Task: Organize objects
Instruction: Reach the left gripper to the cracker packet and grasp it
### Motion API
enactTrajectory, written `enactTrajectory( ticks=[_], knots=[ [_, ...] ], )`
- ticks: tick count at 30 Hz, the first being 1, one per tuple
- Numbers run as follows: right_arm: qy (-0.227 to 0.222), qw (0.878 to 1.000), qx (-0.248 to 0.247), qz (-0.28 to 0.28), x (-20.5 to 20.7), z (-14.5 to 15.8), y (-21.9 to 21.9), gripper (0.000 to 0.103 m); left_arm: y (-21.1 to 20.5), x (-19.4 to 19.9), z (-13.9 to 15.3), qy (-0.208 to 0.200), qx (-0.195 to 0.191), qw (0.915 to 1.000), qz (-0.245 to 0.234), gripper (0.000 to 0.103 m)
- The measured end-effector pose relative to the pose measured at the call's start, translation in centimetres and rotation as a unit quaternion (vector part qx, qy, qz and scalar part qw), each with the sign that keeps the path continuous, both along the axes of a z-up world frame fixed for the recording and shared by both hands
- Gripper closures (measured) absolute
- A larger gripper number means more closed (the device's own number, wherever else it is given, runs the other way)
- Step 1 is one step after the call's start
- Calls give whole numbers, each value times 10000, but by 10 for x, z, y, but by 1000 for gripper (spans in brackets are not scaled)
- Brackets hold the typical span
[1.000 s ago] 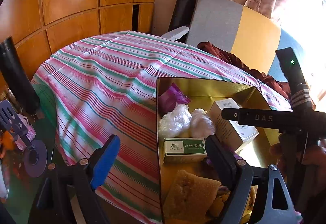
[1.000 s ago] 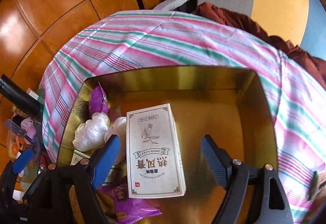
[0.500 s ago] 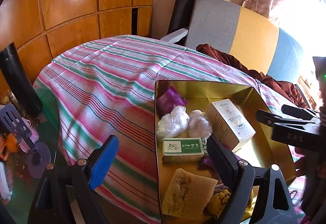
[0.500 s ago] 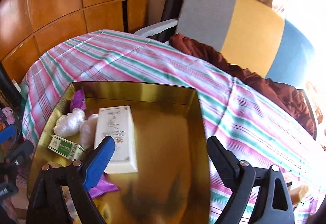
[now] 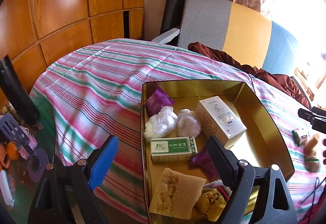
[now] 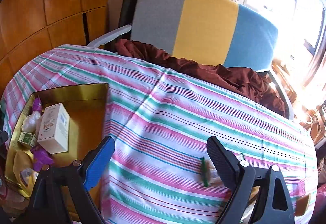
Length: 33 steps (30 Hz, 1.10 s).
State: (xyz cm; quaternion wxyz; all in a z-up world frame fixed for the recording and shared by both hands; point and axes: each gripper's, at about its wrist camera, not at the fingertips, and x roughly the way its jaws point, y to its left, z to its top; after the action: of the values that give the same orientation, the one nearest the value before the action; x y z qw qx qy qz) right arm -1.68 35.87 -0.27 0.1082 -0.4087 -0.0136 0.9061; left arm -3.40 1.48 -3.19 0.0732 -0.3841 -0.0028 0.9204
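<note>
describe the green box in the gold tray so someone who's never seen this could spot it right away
On the striped tablecloth sits a gold tray full of small items. Along its left wall, just in front of two white plastic-wrapped bundles, lies the small green and white box on its side. It is the only green item in the tray, and much smaller than the cream box beside it.

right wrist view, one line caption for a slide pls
Open right gripper over the striped tablecloth, near a small green packet, gold tray at left.

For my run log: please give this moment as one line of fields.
left: open, over tin | right: open, over cloth, near green packet | white box: in tin
</note>
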Motion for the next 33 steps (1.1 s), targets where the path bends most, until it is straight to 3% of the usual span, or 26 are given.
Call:
enactTrajectory(
  ticks=[6, 10, 14, 18, 24, 33],
  knots=[
    [162, 9947, -169, -1000, 34, 9, 86, 10, 16, 2, 6, 73, -74, 9997, -212, 14],
    [268, 9812, -404, -1868, 63, 4, 148, 10, 32, 3, 10, 89, -108, 9991, -407, 14],
    [377, 9574, -840, -2739, 93, -14, 199, 10, 56, 6, 16, 154, -185, 9971, -716, 14],
    [455, 9189, -1742, -3509, 120, -35, 238, 10, 91, 10, 23, 219, -246, 9931, -1124, 14],
    [529, 8882, -2384, -3891, 142, -45, 258, 10, 155, 18, 24, 174, -374, 9808, -1906, 14],
    [464, 8813, -2690, -3858, 143, -51, 260, 10, 262, 31, 21, 114, -652, 9500, -3051, 14]
  ],
)
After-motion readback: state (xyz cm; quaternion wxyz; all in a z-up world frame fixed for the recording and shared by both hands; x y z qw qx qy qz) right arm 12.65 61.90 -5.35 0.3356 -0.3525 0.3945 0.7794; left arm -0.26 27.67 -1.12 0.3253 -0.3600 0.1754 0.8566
